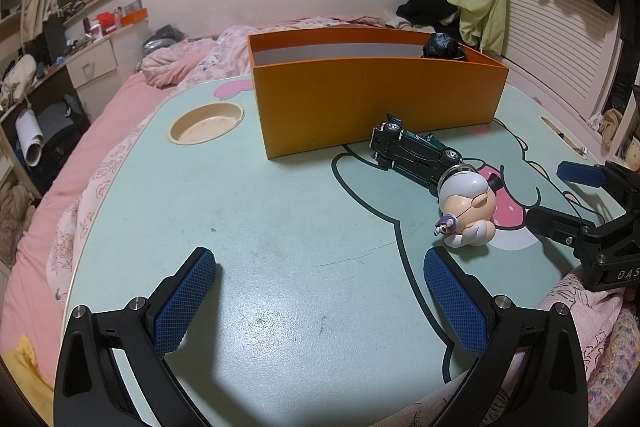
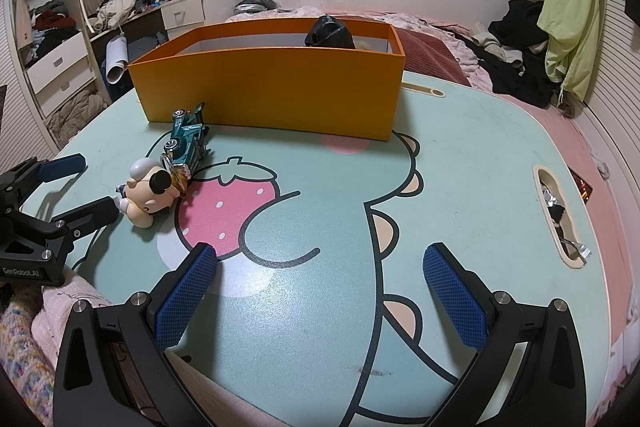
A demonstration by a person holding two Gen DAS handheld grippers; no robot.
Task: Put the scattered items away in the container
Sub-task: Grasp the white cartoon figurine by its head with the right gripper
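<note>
The left tool [image 1: 320,303] is hovering low over the pale green cartoon-printed table [image 1: 280,211], its blue-padded fingers spread wide and gripping nothing. The right tool [image 2: 320,301] is hanging over the same table in the same way, fingers wide apart and empty.

A small round-headed figurine with a white head and peach face [image 1: 468,211] is lying on the pink strawberry print, ahead and to the right of the left tool, just beyond its right fingertip. From the right wrist view it is sitting ahead and to the left, near the left tool's fingers.

A dark green toy car [image 1: 416,153] is tipping on its side, underside showing, touching or nearly touching the figurine's metal ring; the contact is hard to judge. Its far end is resting just beside the front wall of the orange rectangular cardboard box [image 1: 376,103], which is standing at the table's far side. A crumpled black bag-like object [image 2: 330,33] is sitting inside the box near its right end.
</note>
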